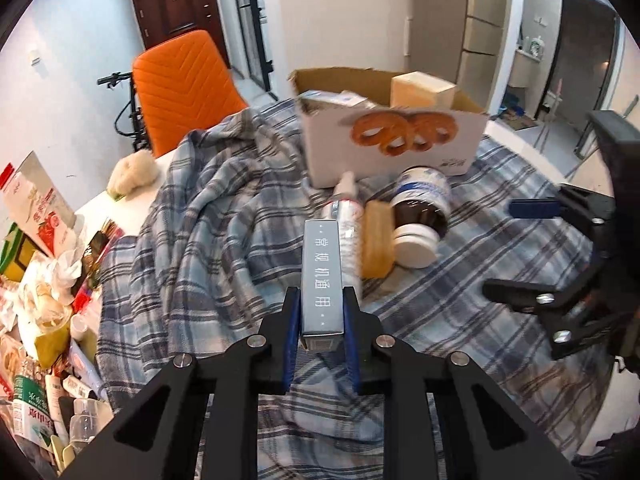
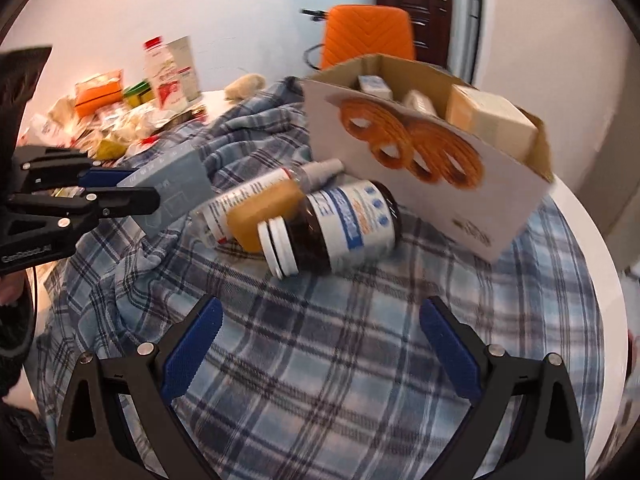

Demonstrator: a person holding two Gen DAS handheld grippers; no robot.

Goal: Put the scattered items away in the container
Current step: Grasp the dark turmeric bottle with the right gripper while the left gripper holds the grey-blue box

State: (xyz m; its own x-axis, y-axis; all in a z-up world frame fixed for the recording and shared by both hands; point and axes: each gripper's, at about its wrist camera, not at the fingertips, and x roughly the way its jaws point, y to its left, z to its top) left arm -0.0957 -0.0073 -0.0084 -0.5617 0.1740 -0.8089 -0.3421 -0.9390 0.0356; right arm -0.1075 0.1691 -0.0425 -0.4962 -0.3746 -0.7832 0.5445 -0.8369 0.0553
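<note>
The left gripper is clamped on a slim grey carton – matte, rectangular – above the plaid blanket.

The right gripper stands apart, empty; the cardboard box sits near the round table's far edge, a glossy brown jar just beside it.

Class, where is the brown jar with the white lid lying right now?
The brown jar lies on its side on the plaid blanket, just before the cardboard box, touching the yellow bottle on its left.
</note>
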